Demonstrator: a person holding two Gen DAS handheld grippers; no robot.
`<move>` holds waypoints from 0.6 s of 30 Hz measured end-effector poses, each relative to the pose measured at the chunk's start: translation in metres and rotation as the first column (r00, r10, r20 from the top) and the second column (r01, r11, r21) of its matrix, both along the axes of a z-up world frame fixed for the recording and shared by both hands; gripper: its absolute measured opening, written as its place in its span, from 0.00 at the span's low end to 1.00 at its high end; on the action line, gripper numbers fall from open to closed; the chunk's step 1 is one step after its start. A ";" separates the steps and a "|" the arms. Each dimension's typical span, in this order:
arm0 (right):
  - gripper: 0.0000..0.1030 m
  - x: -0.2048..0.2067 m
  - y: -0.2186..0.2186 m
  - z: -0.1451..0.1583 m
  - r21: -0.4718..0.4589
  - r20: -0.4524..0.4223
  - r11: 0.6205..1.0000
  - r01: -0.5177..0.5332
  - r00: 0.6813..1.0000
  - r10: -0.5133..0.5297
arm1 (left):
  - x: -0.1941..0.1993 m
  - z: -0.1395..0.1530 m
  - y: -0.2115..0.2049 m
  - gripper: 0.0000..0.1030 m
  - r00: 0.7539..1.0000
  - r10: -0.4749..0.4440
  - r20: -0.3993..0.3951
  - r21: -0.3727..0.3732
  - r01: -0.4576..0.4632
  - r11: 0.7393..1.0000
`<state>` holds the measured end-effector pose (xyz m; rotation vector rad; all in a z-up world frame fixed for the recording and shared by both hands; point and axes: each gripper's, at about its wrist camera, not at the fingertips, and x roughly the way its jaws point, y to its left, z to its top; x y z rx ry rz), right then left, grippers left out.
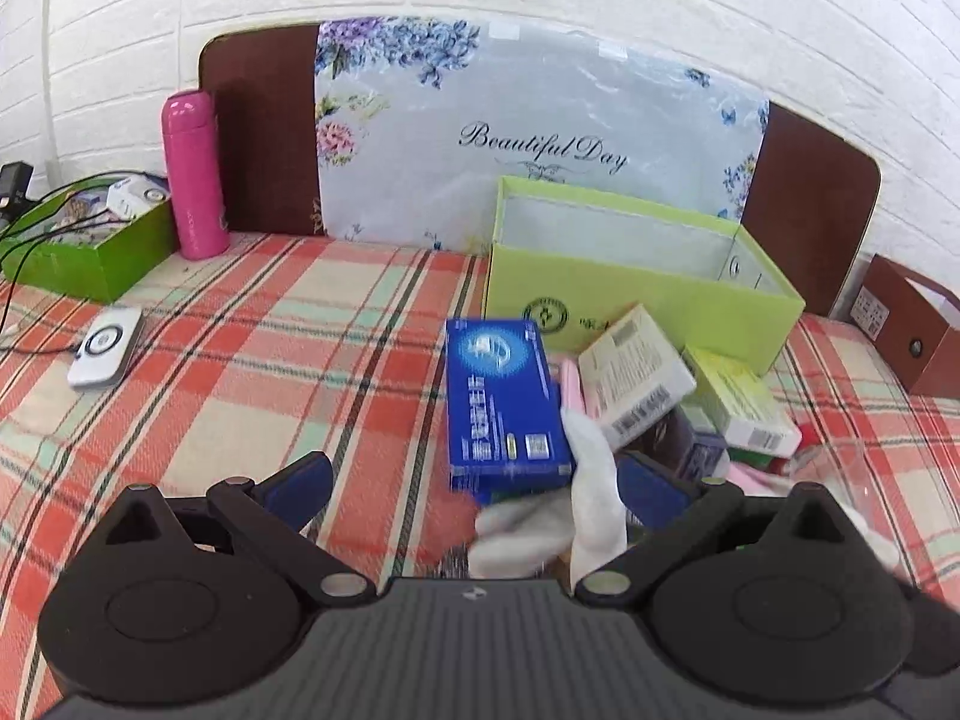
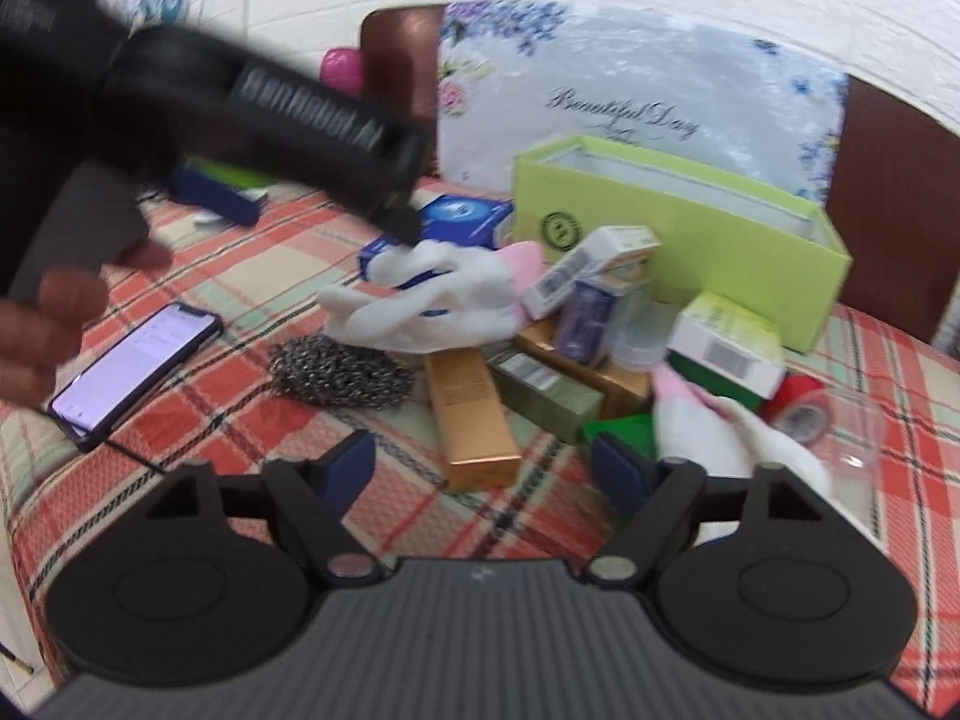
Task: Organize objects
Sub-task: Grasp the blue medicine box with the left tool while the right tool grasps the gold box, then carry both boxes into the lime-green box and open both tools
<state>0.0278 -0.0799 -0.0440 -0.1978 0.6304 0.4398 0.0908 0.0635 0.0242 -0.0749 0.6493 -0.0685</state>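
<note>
Cardboard, light and stiff: the blue box (image 1: 504,402) lies on the checked bedcover beside the green box (image 1: 636,276), a soft white cloth (image 1: 576,504) against it; I'd pinch its long edges; my left tool (image 1: 480,480) gapes wide, empty; my right tool (image 2: 480,468) stands apart, empty.

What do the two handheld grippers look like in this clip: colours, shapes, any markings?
Both match: the left gripper and right gripper have a ribbed dark-grey body, round black discs either side, black link arms with silver pivot pins, and dark-blue pads. A small pale mark sits at the body's centre. No cables or sleeves are visible.
</note>
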 end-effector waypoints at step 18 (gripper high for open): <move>0.30 0.007 -0.012 -0.027 0.003 -0.040 1.000 0.007 0.999 -0.007 | 0.058 -0.038 -0.009 0.59 0.995 -0.069 -0.069 -0.112 0.061 0.992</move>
